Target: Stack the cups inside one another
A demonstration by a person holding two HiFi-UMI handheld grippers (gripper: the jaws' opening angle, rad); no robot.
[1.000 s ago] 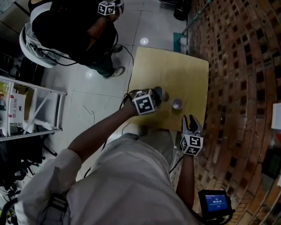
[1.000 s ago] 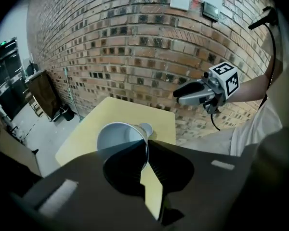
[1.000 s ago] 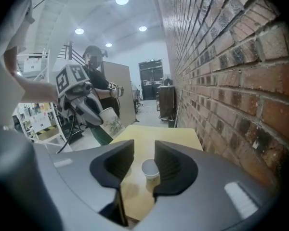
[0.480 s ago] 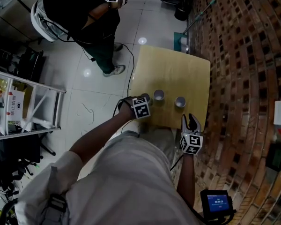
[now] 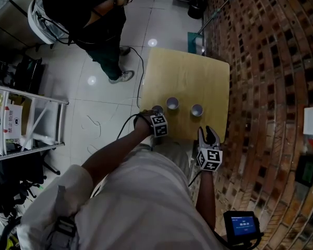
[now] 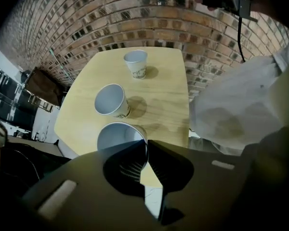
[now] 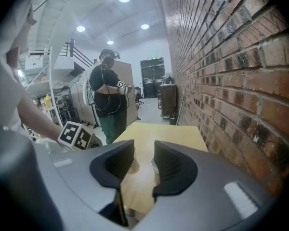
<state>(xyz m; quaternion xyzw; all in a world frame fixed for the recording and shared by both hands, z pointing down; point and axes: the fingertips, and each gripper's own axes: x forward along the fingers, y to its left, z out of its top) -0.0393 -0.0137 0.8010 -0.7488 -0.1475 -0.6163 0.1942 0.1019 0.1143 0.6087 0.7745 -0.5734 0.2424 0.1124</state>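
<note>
Three white paper cups are on the small wooden table [image 5: 198,77]. The far cup [image 6: 136,62] and the middle cup [image 6: 111,100] stand upright and apart. My left gripper [image 6: 146,146] is shut on the rim of the nearest cup [image 6: 116,134], one jaw inside and one outside. In the head view this cup [image 5: 156,108] is at the table's left front edge, under the left gripper [image 5: 157,114]; the other two cups [image 5: 172,103] [image 5: 196,110] stand to its right. My right gripper [image 5: 208,136] hovers open at the front edge, nothing between its jaws [image 7: 143,162].
A brick wall [image 5: 271,61] runs along the table's right side. A person in black [image 5: 88,20] stands on the tiled floor beyond the table's left. A metal shelf rack [image 5: 26,124] is at the far left. A cable [image 5: 138,72] lies beside the table.
My left gripper has come down and to the left with the cup, from above the middle cup to the table's left front edge. The right gripper has hardly moved.
</note>
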